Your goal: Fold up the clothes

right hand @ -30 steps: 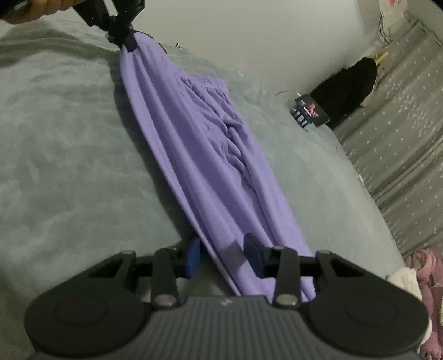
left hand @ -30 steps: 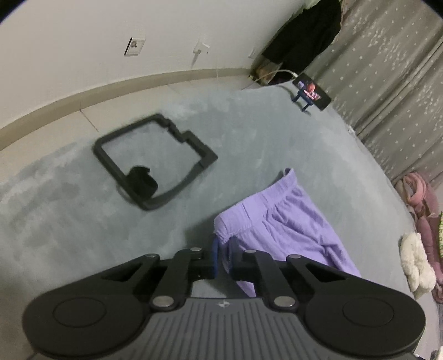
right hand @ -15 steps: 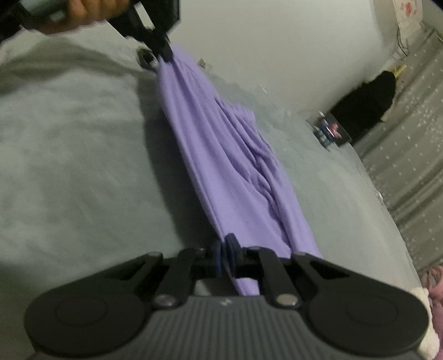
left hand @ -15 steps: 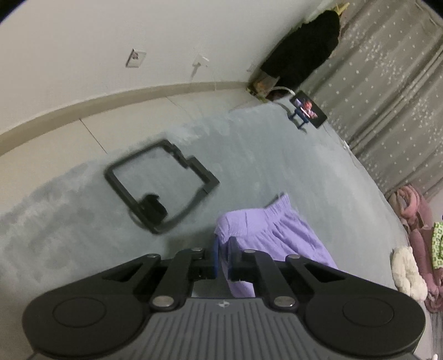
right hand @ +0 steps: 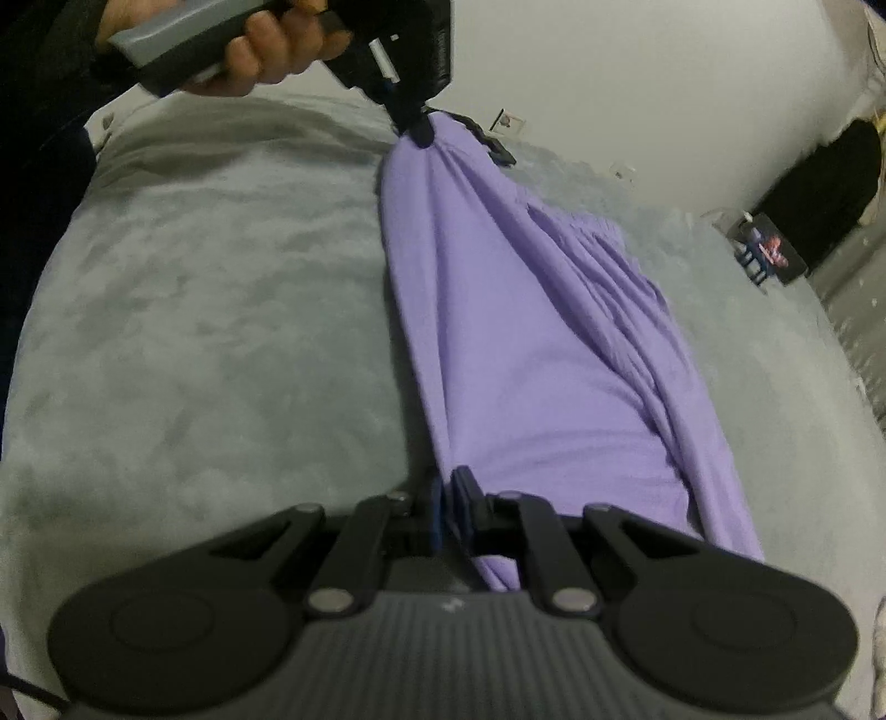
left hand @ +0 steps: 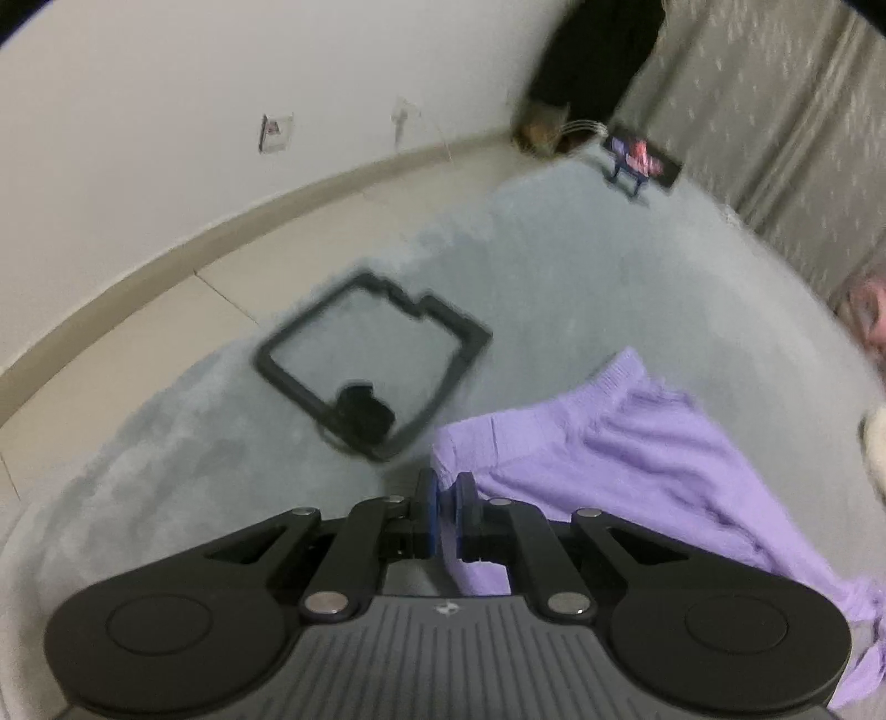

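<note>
Purple trousers [right hand: 531, 354] hang stretched between two grippers above a grey blanket [right hand: 210, 310], the far side sagging onto it. The left gripper [left hand: 446, 498] has its fingers pressed together on a corner of the ribbed waistband; in the right wrist view it [right hand: 412, 124] appears at the top, held by a hand [right hand: 260, 50]. The right gripper [right hand: 451, 498] is likewise clamped on the cloth at the opposite, narrow end.

Orientation: the long axis runs from one gripper to the other, waistband end at the left gripper, leg end at the right. The near edge is taut and straight; the rest falls in loose pleats to the right.

Progress, as a judgement: the garment looks doubled lengthwise, leg upon leg, though the layers cannot be counted. No crosswise fold shows. Bringing the two ends together and laying the piece flat appears outstanding.

Surroundings: a black frame [left hand: 371, 360] lies on the blanket just beyond the waistband; a phone on a stand [right hand: 767, 249] stands near the far edge, by the curtain [left hand: 775, 111].
</note>
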`<state>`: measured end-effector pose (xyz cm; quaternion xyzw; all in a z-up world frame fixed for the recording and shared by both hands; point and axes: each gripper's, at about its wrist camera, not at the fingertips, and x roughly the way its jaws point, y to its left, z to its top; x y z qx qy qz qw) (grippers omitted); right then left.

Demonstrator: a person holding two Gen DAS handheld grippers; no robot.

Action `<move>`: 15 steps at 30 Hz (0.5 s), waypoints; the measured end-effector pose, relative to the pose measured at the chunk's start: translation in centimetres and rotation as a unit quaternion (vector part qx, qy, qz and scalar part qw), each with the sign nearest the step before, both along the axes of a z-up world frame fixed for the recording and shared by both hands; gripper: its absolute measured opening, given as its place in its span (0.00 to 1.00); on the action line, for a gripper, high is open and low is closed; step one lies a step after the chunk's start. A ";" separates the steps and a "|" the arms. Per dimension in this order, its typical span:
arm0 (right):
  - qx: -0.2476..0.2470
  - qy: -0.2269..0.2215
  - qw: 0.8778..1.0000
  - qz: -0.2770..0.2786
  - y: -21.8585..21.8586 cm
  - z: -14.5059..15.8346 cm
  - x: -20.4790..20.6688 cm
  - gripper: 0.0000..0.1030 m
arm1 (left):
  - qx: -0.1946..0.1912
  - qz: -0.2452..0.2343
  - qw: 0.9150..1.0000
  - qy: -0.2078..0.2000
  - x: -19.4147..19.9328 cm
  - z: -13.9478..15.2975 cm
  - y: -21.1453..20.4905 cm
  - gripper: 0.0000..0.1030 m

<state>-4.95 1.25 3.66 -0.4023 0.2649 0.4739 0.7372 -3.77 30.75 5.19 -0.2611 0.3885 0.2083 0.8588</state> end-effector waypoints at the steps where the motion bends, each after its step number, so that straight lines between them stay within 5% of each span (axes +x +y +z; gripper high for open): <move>1: 0.000 0.003 1.000 0.000 0.0 0.0 -0.1 0.10 | -0.004 -0.002 1.000 0.005 0.0 -0.1 0.1 0.05; 4: 0.006 0.012 1.000 0.003 -0.3 0.4 -0.1 0.15 | -0.009 -0.011 1.000 -0.002 -0.4 0.5 0.2 0.07; 6: 0.023 0.022 0.999 0.001 -0.8 1.0 0.1 0.31 | -0.001 -0.018 1.000 -0.022 -1.0 1.6 0.1 0.09; 13: 0.105 0.049 0.993 -0.009 -2.6 3.3 1.5 0.48 | 0.012 -0.032 0.998 -0.057 -1.3 3.1 0.0 0.12; 15: 0.130 0.056 0.990 -0.012 -3.1 3.9 1.9 0.60 | 0.013 -0.037 0.997 -0.059 -0.8 3.0 0.0 0.13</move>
